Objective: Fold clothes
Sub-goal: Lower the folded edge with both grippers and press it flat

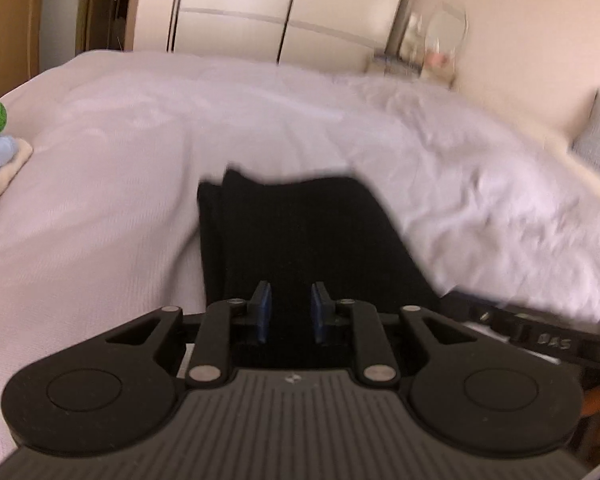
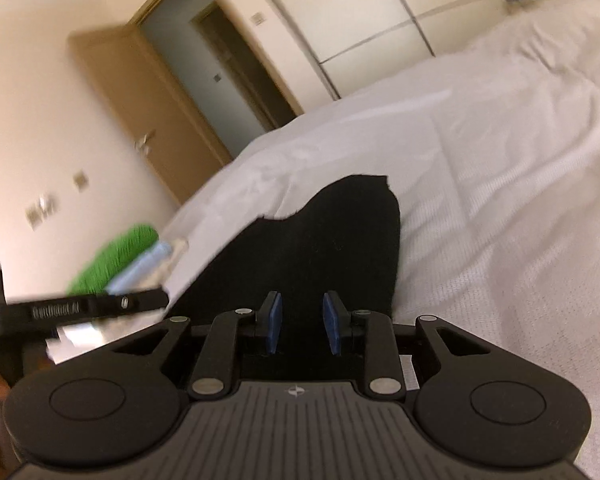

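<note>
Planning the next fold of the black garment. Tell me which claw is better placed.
Probably the left claw: the black garment lies squarely ahead of it, layered edges in view. The right claw meets it askew.

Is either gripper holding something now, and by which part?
Cannot be told: the black garment reaches the left gripper and right gripper, pads parted.
</note>
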